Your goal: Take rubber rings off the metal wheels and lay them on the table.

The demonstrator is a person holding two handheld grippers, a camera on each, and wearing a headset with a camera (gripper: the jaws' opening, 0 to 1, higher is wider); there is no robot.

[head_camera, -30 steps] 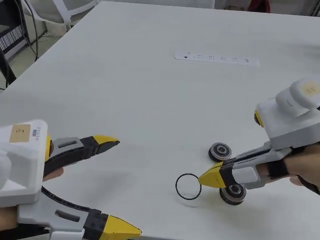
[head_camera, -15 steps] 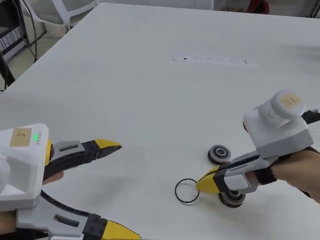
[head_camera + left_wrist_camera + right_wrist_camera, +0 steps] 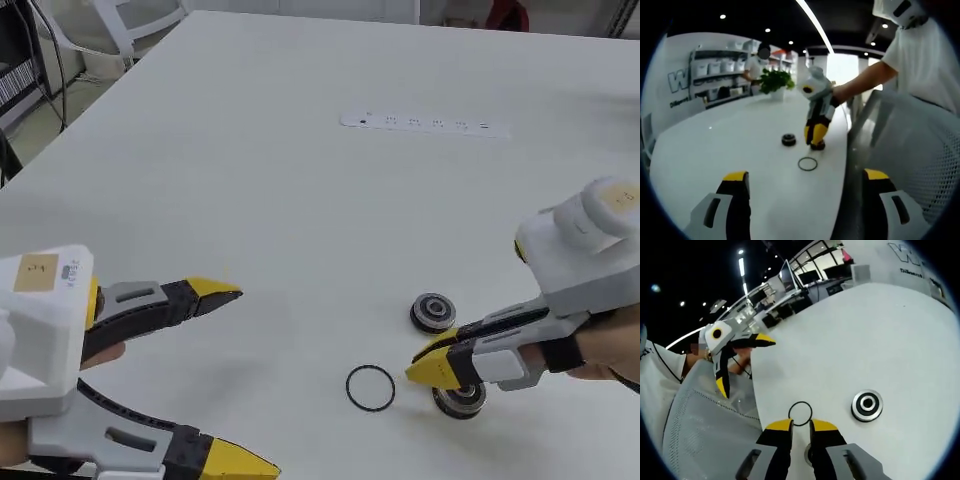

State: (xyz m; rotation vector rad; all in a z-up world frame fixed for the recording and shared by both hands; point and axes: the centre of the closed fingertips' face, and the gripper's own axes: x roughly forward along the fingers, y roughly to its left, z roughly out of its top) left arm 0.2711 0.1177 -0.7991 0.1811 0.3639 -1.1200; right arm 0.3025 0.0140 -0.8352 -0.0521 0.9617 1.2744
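Observation:
A thin black rubber ring (image 3: 371,387) lies flat on the white table (image 3: 300,180). Just right of it, my right gripper (image 3: 430,368) hovers shut, its yellow tips a short gap from the ring. Under its jaws sits a metal wheel (image 3: 460,397), partly hidden. A second wheel (image 3: 433,311) stands a little farther back. In the right gripper view the ring (image 3: 800,413) lies just ahead of the tips (image 3: 801,426), with the second wheel (image 3: 867,405) off to the right. My left gripper (image 3: 235,378) is open at the near left, holding nothing. It looks at the ring (image 3: 807,163).
A white power strip (image 3: 425,124) lies across the far middle of the table. Chairs and cables (image 3: 90,30) stand beyond the far left corner. The near table edge runs under my left gripper. A mesh chair (image 3: 920,165) stands beside it.
My right gripper has drawn back to the right, off the ring's edge. The ring stays flat on the table. The left gripper has hardly moved.

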